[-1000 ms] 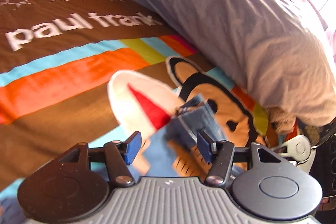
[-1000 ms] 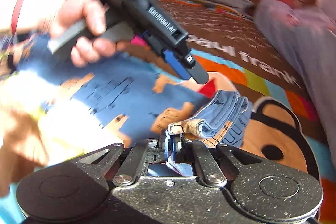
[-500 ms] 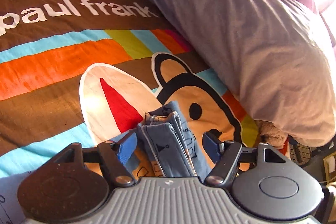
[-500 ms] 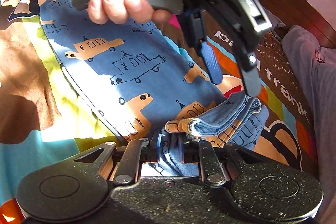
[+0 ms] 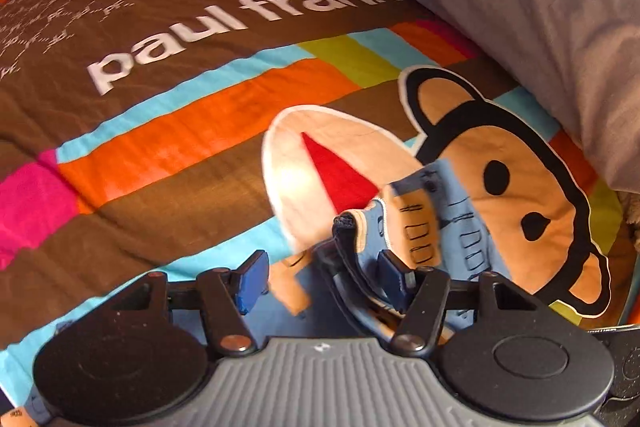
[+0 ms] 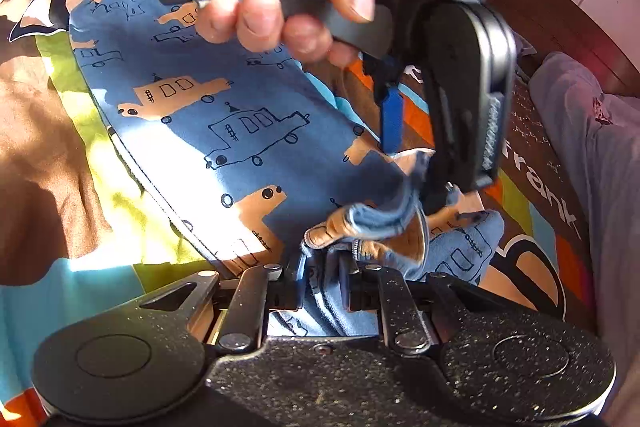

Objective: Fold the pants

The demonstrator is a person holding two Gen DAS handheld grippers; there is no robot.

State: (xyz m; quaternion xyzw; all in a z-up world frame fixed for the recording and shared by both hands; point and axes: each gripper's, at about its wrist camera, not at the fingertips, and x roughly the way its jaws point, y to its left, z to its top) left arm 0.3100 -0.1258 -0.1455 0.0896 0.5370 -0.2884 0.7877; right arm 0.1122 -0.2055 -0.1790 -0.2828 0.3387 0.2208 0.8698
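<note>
Blue pants printed with tan cars lie spread on the bed, the leg ends bunched in a fold. My right gripper is shut on that bunched cloth, which fills the narrow gap between its jaws. In the left wrist view the folded leg end rises in front of my left gripper. Its jaws are closing with a cloth edge between them, close to the right pad; the left pad is free. In the right wrist view a hand holds the left gripper just above the fold.
The bed cover is brown with bright stripes, white lettering and a cartoon monkey face. A bulky grey duvet lies along the right side, also seen as the grey duvet at the right edge.
The left gripper tipped and shifted over the fold, so the cloth now sits by its right pad. The right jaws, pinched tight a second ago, stand slightly wider around more cloth.
</note>
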